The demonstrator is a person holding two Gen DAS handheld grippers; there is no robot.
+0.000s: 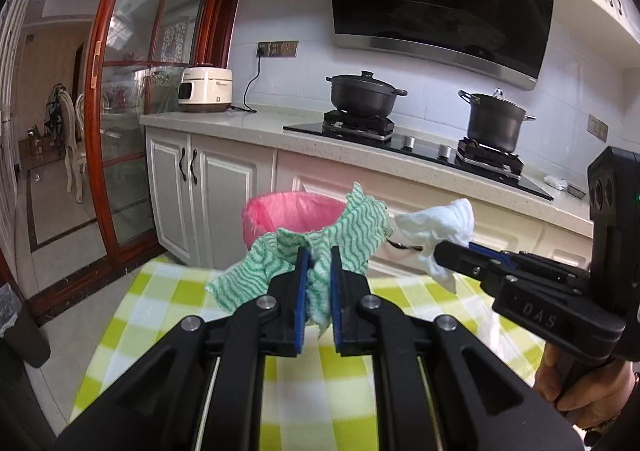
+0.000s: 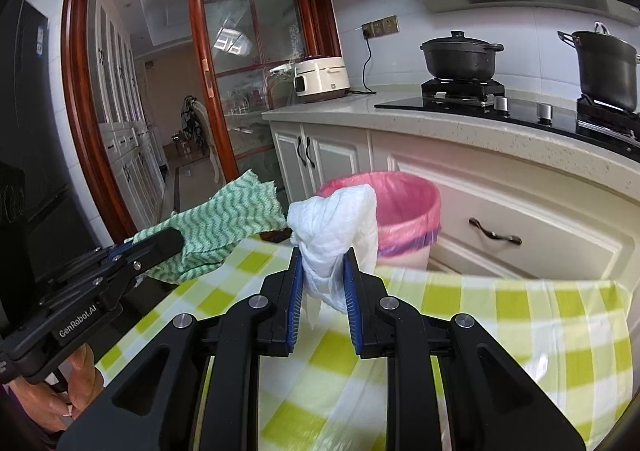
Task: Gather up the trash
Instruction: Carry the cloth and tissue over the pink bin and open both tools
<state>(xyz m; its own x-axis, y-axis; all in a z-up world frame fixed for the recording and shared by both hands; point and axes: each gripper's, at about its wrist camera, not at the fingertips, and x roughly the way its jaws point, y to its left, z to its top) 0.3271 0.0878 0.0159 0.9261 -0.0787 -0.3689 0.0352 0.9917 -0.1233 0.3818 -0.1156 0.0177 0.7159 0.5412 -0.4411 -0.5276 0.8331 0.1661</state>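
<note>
My left gripper (image 1: 319, 253) is shut on a green and white wavy-striped cloth (image 1: 352, 231), held above the checked tablecloth (image 1: 168, 299). Beside it on the right, my right gripper (image 1: 438, 251) pinches a crumpled white paper towel (image 1: 440, 225). In the right wrist view the right gripper (image 2: 323, 251) is shut on the paper towel (image 2: 336, 219), and the left gripper (image 2: 176, 237) with the green cloth (image 2: 224, 219) is at the left. A bin with a pink liner (image 2: 404, 203) stands on the floor just beyond the table edge, ahead of both grippers; its pink liner (image 1: 280, 215) shows behind the cloth.
White cabinets and a countertop (image 1: 240, 123) run behind the bin, with two black pots (image 1: 366, 93) on a stove and a rice cooker (image 1: 206, 89). Small trash (image 1: 558, 183) lies on the counter at the right. A wood-framed glass door (image 1: 120, 91) opens left. A hand (image 1: 576, 387) holds the right gripper.
</note>
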